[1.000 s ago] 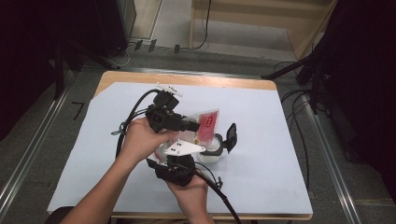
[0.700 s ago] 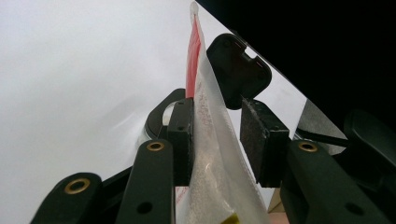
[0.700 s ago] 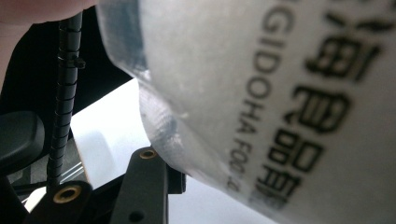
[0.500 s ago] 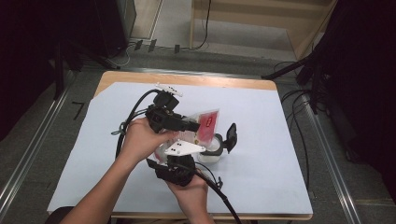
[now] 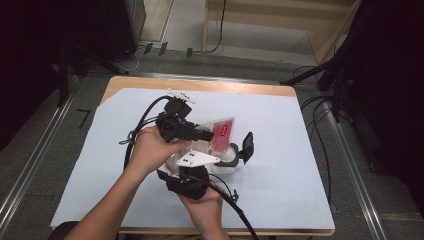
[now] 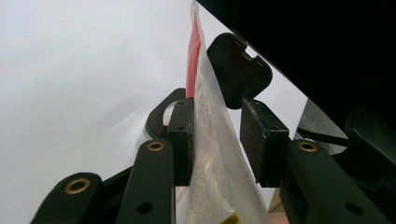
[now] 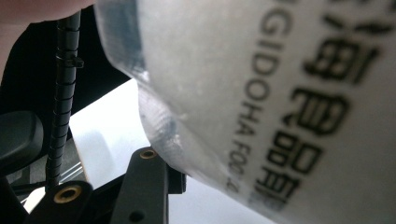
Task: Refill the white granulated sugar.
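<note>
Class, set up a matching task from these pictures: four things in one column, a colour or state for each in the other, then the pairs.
Things:
1. packet
2. jar
3. jar lid
4. table cover

Descriptions:
A. black, flipped open
B. pale blue, spread flat
C. clear with a red end, held up
D. white, standing open

Pairs: 1-C, 2-D, 3-A, 4-B

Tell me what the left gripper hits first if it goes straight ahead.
Likely the black flip lid of the white container, right beyond the clear plastic pouch between the left gripper jaws; depth is uncertain.
</note>
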Demonstrator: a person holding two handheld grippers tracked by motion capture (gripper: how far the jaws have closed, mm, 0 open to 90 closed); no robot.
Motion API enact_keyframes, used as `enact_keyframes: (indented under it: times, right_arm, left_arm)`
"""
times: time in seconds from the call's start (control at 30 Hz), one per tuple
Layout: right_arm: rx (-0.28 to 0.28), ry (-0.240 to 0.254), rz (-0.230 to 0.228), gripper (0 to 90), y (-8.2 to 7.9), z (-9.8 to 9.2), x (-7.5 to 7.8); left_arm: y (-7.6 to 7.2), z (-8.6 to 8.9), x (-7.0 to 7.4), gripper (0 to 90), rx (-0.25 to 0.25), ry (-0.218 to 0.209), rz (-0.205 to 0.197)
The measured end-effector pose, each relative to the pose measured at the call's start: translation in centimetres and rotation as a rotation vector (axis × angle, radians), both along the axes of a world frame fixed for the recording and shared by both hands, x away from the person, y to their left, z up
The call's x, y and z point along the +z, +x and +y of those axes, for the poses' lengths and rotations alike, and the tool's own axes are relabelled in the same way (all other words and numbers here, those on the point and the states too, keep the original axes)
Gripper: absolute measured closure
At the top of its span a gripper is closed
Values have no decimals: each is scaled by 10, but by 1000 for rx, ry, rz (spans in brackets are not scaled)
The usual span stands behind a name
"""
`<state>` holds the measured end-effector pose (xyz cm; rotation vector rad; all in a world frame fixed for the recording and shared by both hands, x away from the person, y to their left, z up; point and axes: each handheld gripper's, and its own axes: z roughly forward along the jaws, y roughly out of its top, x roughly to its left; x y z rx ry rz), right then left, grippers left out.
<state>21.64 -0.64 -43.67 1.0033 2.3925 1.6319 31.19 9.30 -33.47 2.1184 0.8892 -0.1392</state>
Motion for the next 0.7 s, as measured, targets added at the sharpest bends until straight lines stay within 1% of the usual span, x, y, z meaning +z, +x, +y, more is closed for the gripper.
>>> enact_keyframes:
  times: [0.07,0.1,0.17,0.23,0.7]
  right_arm:
    - [0,0,-1,642,0,0,0]
    - [0,0,-1,642,0,0,0]
    - [0,0,-1,642,0,0,0]
    - [0,0,-1,642,0,0,0]
    - [5,-2,3,642,0,0,0]
  left_arm:
    - [0,0,0,665,-1,0,0]
    - [0,0,0,665,2,6,0]
    - [0,0,0,665,2,5,0]
    - [0,0,0,665,-1,-6,2]
    - [0,0,0,665,2,-3,3]
